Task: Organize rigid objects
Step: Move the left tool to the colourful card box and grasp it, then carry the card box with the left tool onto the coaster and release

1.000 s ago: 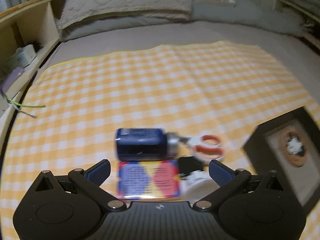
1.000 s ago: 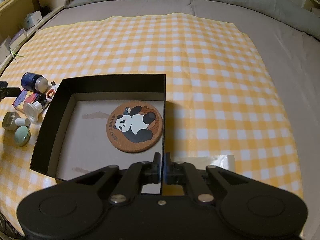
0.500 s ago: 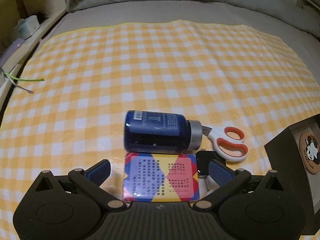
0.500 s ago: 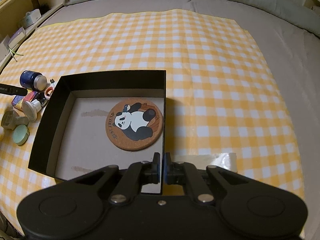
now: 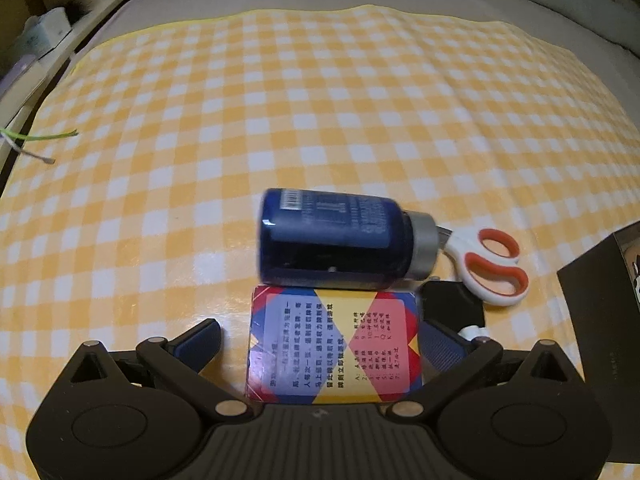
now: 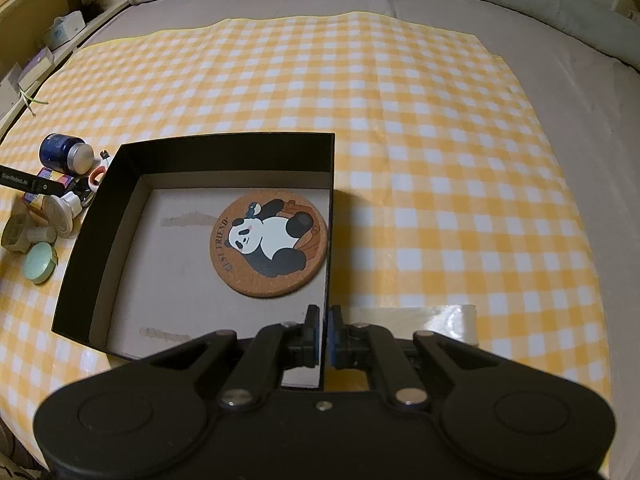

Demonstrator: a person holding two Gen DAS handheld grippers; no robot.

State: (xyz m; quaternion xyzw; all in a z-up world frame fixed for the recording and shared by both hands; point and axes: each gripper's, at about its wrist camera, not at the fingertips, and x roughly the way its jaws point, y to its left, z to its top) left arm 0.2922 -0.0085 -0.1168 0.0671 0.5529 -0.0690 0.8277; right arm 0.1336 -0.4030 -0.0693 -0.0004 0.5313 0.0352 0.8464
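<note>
In the left wrist view my left gripper (image 5: 320, 334) is open and points steeply down, its fingers on either side of a colourful card box (image 5: 336, 344) without pressing on it. A dark blue bottle (image 5: 332, 236) with a silver cap lies on its side just beyond the card box. White scissors with orange handles (image 5: 492, 268) lie to its right. In the right wrist view my right gripper (image 6: 325, 336) is shut on the right wall of an open black box (image 6: 104, 216). A round panda coaster (image 6: 269, 242) lies inside it.
Left of the black box lie a white bottle (image 6: 60, 216), a beige item (image 6: 20, 232) and a green round tin (image 6: 40, 262). Everything sits on a yellow checked cloth (image 6: 440, 160) over a grey bed. Wooden shelves (image 6: 36, 12) line the left side.
My left gripper has sunk and tilted down over the card box, so the box, bottle and scissors look larger. The right gripper keeps its hold on the box wall without moving.
</note>
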